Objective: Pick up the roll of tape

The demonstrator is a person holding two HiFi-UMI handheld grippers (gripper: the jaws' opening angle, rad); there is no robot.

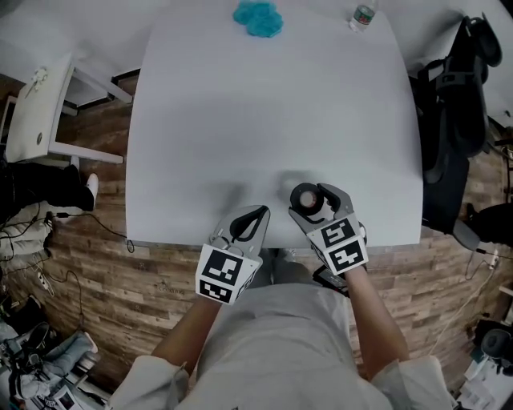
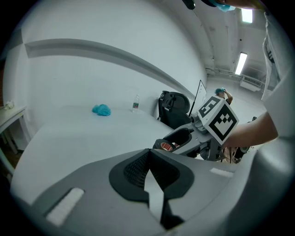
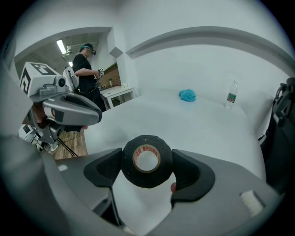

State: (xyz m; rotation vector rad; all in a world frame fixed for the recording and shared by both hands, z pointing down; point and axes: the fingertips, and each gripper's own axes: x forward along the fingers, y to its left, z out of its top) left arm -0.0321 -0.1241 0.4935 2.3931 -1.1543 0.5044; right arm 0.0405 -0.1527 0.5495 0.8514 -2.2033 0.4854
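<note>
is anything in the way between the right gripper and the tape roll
Nothing visible stands between them. The roll of tape is clamped directly between the jaws of the right gripper, with both pads pressing on its black sides.

A cloth [image 1: 258,18] and a bottle [image 1: 363,14] are set at the table's [image 1: 240,120] far edge; the roll of tape [image 1: 305,197] is held over its near edge in the right gripper's [image 1: 314,202] jaws.

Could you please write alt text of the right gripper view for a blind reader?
The right claw grips a black roll of tape, hole facing the camera, over a white table. A blue lump and a bottle sit near the far edge.
</note>
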